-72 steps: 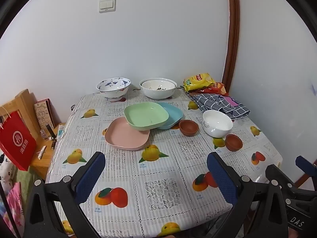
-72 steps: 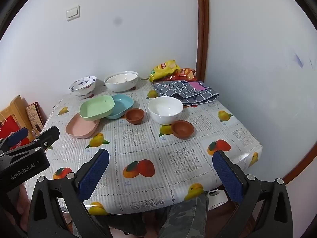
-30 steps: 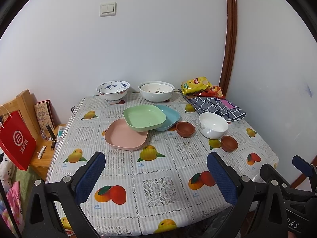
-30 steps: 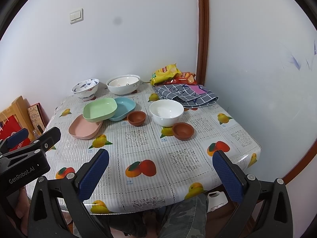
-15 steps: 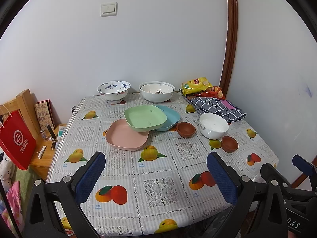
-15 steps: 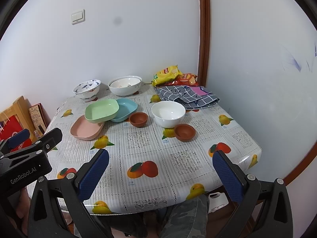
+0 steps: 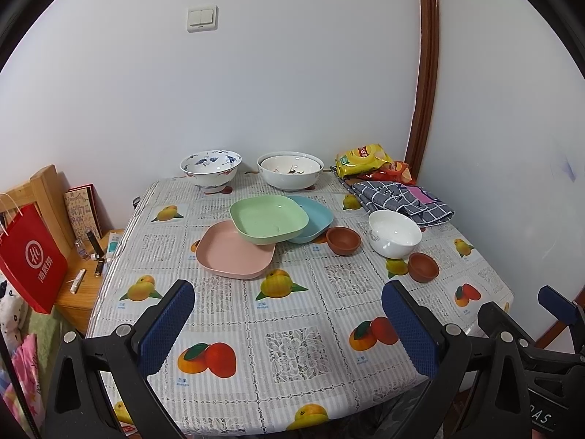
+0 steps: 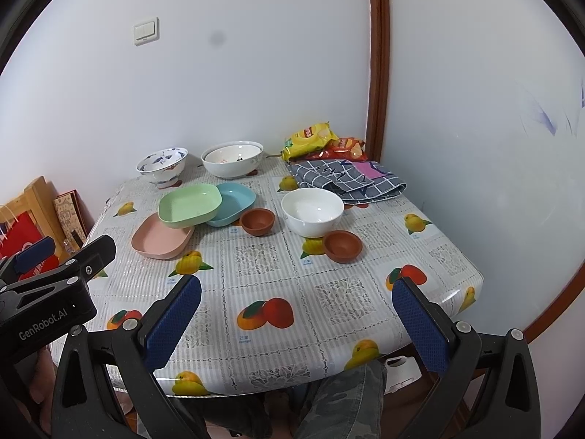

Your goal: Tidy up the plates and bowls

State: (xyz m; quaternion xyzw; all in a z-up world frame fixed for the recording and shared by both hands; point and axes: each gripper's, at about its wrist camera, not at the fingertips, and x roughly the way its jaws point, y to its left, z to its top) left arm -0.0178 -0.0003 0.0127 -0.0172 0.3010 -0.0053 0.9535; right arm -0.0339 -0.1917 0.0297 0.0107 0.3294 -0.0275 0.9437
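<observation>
A green plate (image 7: 268, 219) rests tilted on a pink plate (image 7: 234, 250) and a blue plate (image 7: 316, 216) mid-table. Two small brown bowls (image 7: 343, 240) (image 7: 423, 267) flank a white bowl (image 7: 394, 233). A blue-patterned bowl (image 7: 211, 166) and a large white bowl (image 7: 290, 170) stand at the back. My left gripper (image 7: 287, 323) is open and empty above the table's near edge. My right gripper (image 8: 296, 318) is open and empty, also at the near edge, to the right of the left one.
The table (image 7: 292, 336) has a fruit-print cloth. Snack bags (image 7: 363, 155) and a checked cloth (image 7: 398, 197) lie at the back right corner. A red bag (image 7: 31, 259) and a wooden side table (image 7: 78, 292) stand left. Walls close the back and right.
Both grippers have drawn back and risen slightly from the table, so the dishes look a little farther. Both stay open. Nothing on the table has moved.
</observation>
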